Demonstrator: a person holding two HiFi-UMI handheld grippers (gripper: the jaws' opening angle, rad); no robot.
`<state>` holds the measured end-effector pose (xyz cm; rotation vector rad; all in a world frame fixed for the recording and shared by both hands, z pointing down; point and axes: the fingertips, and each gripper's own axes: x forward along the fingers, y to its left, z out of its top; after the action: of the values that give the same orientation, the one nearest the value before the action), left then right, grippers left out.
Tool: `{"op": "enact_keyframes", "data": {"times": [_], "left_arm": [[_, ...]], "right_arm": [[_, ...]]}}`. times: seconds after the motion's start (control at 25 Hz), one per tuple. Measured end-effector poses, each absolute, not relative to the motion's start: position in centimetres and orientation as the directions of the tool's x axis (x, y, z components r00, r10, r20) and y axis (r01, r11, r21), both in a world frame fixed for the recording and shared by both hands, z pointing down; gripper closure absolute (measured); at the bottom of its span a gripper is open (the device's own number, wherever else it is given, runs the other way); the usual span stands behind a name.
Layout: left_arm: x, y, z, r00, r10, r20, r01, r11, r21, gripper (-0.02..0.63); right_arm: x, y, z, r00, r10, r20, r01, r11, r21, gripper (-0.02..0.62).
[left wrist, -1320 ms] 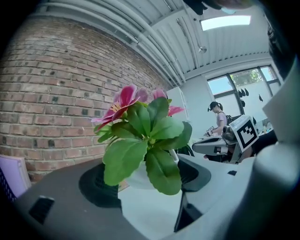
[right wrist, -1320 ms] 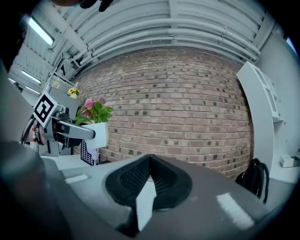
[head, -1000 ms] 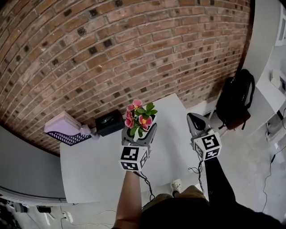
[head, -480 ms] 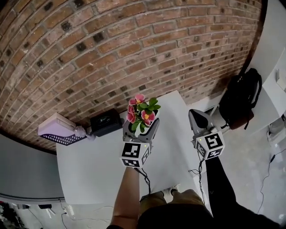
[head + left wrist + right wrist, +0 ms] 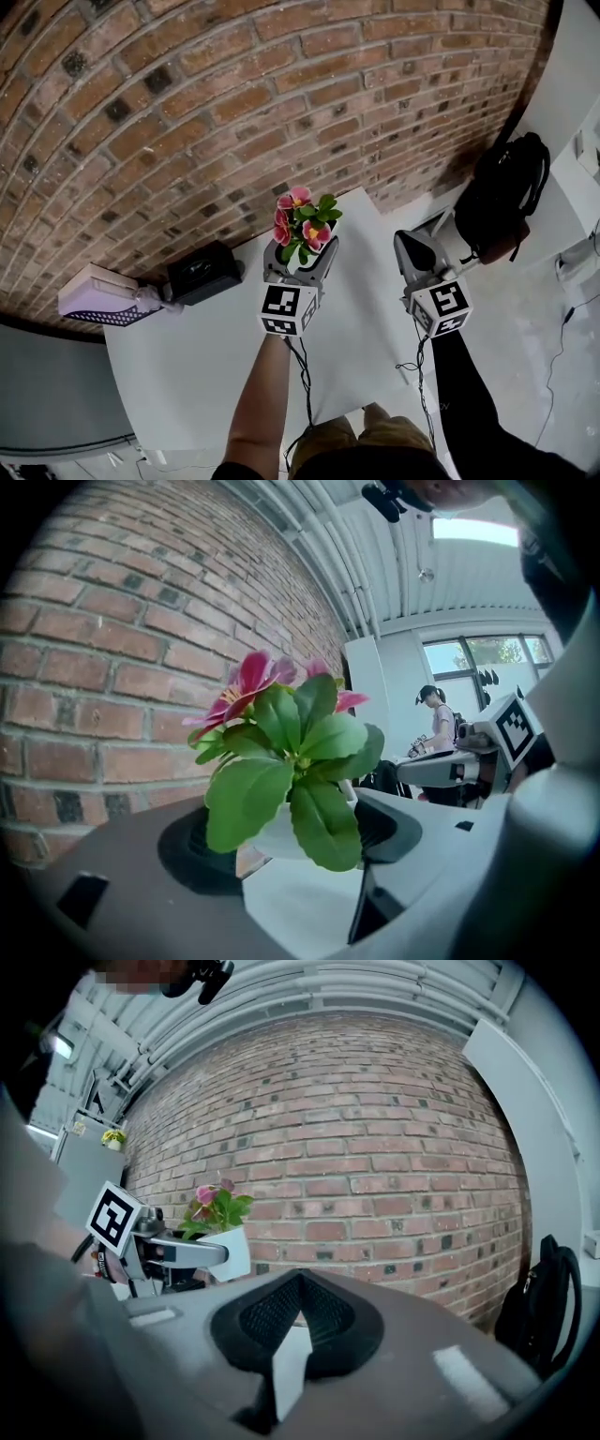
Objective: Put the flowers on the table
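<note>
Pink flowers with green leaves point(image 5: 302, 221) stand in a small white pot point(image 5: 270, 840). My left gripper point(image 5: 302, 257) is shut on that pot, one dark pad on each side, and holds it upright over the far part of the white table point(image 5: 197, 366), close to the brick wall. In the left gripper view the leaves point(image 5: 291, 761) fill the middle and hide most of the pot. My right gripper point(image 5: 413, 247) hovers at the table's right edge, shut with nothing in it. The right gripper view shows the flowers point(image 5: 217, 1206) off to its left.
A black box point(image 5: 202, 272) and a lilac-and-white device point(image 5: 98, 302) sit at the table's back left. The brick wall point(image 5: 234, 103) runs right behind the table. A black backpack point(image 5: 506, 197) leans on the floor to the right. A person stands far off by a window point(image 5: 436, 719).
Both grippers have moved forward over the table toward the brick wall and a little lower. The pot has stayed in the left gripper the whole time.
</note>
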<state>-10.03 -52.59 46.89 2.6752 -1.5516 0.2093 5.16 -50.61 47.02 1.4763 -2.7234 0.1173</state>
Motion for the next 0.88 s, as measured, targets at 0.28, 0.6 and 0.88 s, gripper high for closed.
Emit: {"op": "enact_keyframes", "data": {"times": [0.28,0.6,0.88], "left_arm": [[-8.3,-58.0,53.9,0.525,-0.825,0.21,-0.846,-0.532,0.025,0.265],[-7.8,-62.4,60.4,0.517,-0.808,0.281,-0.851,-0.522,0.065,0.265],[-6.8,-63.9,64.3,0.514,-0.792,0.329,-0.846,-0.533,0.038,0.265]], "right_arm": [[5.6,-52.9,51.4,-0.529,-0.838,0.136,-0.848,0.527,-0.054,0.595],[6.5,-54.6,55.5,-0.498,-0.849,0.178,-0.867,0.494,-0.07,0.595],[7.8,-54.5,57.4,-0.469,-0.856,0.217,-0.883,0.462,-0.083,0.595]]}}
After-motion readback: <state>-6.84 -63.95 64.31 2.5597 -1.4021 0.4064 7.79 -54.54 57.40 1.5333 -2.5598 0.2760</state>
